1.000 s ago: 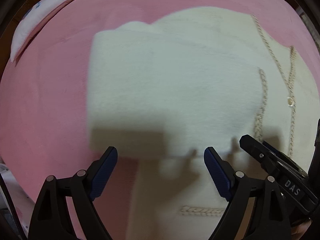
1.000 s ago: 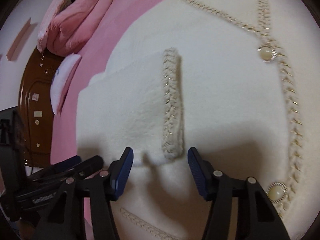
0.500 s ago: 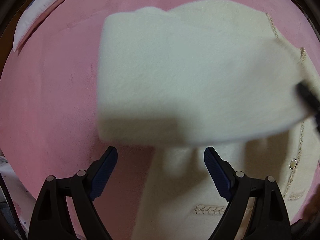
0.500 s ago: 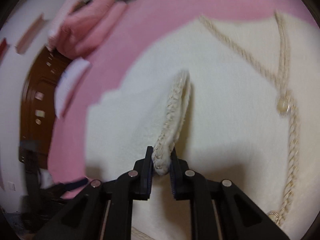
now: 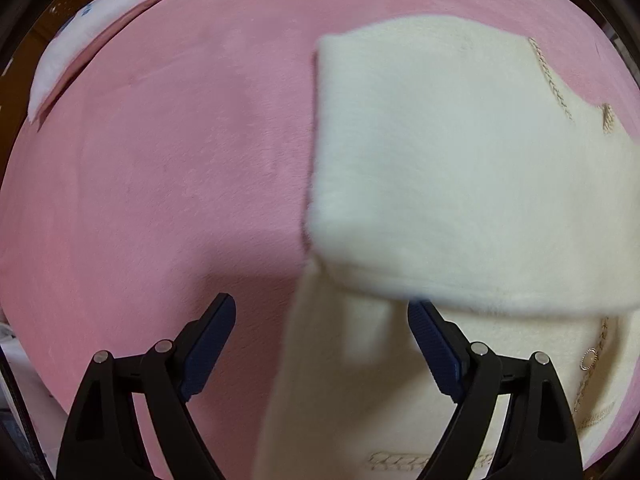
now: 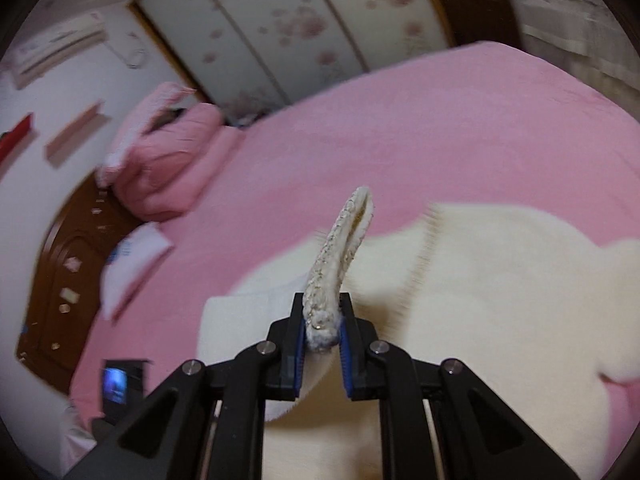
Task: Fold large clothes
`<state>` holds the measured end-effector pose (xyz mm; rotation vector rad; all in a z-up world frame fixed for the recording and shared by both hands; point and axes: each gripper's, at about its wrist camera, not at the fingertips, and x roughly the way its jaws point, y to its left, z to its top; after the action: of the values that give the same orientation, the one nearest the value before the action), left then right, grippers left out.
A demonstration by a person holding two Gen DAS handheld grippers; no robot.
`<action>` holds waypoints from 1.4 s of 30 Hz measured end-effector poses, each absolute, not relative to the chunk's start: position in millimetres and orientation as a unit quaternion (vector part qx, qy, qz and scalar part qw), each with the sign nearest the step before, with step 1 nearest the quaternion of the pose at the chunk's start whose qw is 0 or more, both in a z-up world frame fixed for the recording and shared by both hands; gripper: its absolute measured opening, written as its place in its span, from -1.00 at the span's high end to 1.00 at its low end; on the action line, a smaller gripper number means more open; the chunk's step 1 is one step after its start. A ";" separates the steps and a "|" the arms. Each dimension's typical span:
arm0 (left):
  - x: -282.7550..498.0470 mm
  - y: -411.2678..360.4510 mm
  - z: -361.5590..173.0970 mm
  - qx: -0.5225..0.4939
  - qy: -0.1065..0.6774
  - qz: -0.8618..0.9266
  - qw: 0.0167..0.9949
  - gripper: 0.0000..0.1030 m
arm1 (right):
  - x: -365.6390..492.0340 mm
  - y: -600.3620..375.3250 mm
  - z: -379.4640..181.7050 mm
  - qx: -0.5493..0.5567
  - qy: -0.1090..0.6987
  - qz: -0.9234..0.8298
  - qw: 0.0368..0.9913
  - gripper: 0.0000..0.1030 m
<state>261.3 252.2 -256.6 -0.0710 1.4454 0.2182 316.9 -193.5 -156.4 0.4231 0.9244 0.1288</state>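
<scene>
A cream fluffy cardigan (image 5: 460,184) with braided trim and pearl buttons lies on a pink bed (image 5: 160,184). Its sleeve is lifted and stretched across the body to the right. My right gripper (image 6: 322,336) is shut on the sleeve's braided cuff (image 6: 340,248) and holds it up above the cardigan (image 6: 500,300). My left gripper (image 5: 322,336) is open and empty, low over the cardigan's left edge, below the raised sleeve.
A white pillow (image 5: 80,40) lies at the bed's far left. In the right wrist view a pink folded duvet (image 6: 160,160) sits by a brown wooden headboard (image 6: 64,272), with a flowered wardrobe (image 6: 300,24) behind the bed.
My right gripper shut on the sleeve cuff and lifted it up and across the cardigan. The sleeve swept right in the left wrist view. My left gripper stayed open.
</scene>
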 end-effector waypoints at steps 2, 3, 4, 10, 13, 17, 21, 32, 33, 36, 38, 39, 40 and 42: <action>263.2 250.8 -259.8 -0.020 0.661 0.104 0.743 -0.66 | 311.0 -210.3 -184.1 0.210 0.476 0.028 0.854 0.73; 263.3 250.9 -261.2 -0.015 0.661 0.104 0.743 -0.66 | 308.1 -216.2 -197.7 0.211 0.489 0.011 0.846 0.73; 263.0 250.6 -262.8 -0.013 0.661 0.105 0.743 -0.66 | 304.7 -219.9 -211.6 0.211 0.500 -0.004 0.840 0.72; 256.1 269.4 -262.7 -0.033 0.674 0.117 0.729 -0.65 | 305.8 -200.7 -239.7 0.145 0.515 -0.048 0.843 0.71; 245.3 289.7 -251.7 -0.079 0.655 0.140 0.738 -0.44 | 314.0 -186.4 -229.8 0.101 0.515 -0.070 0.848 0.67; 229.7 308.4 -224.3 -0.183 0.604 0.110 0.768 0.13 | 308.5 -165.0 -185.6 0.052 0.451 -0.074 0.888 0.63; 237.7 299.5 -211.8 -0.274 0.565 -0.012 0.778 0.42 | 310.6 -143.2 -185.0 0.153 0.453 0.075 0.875 0.57; 260.5 279.7 -269.7 -0.157 0.607 0.011 0.779 0.92 | 310.0 -114.5 -296.9 0.285 0.571 0.193 0.746 1.00; 256.5 295.5 -271.9 -0.162 0.601 0.023 0.783 0.97 | 307.4 -138.3 -294.3 0.280 0.562 0.171 0.759 1.00; 248.5 327.0 -275.3 -0.227 0.591 0.014 0.774 0.98 | 298.1 -211.7 -288.1 0.268 0.539 0.082 0.794 1.00; 244.2 340.1 -276.8 -0.269 0.585 0.014 0.765 0.98 | 287.4 -255.9 -276.8 0.226 0.527 -0.001 0.819 1.00; 241.9 343.8 -277.2 -0.281 0.584 0.018 0.762 0.98 | 284.4 -264.2 -273.1 0.226 0.523 -0.003 0.822 1.00; 239.2 345.1 -275.6 -0.290 0.580 0.029 0.761 0.98 | 282.3 -272.0 -268.7 0.232 0.521 0.003 0.822 1.00; 230.2 341.6 -268.0 -0.295 0.576 0.033 0.762 0.95 | 281.8 -267.4 -259.7 0.235 0.516 0.033 0.823 1.00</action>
<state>230.2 341.6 -268.0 -0.6413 1.2525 0.0718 281.8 -267.4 -259.7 0.4994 1.0966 0.0712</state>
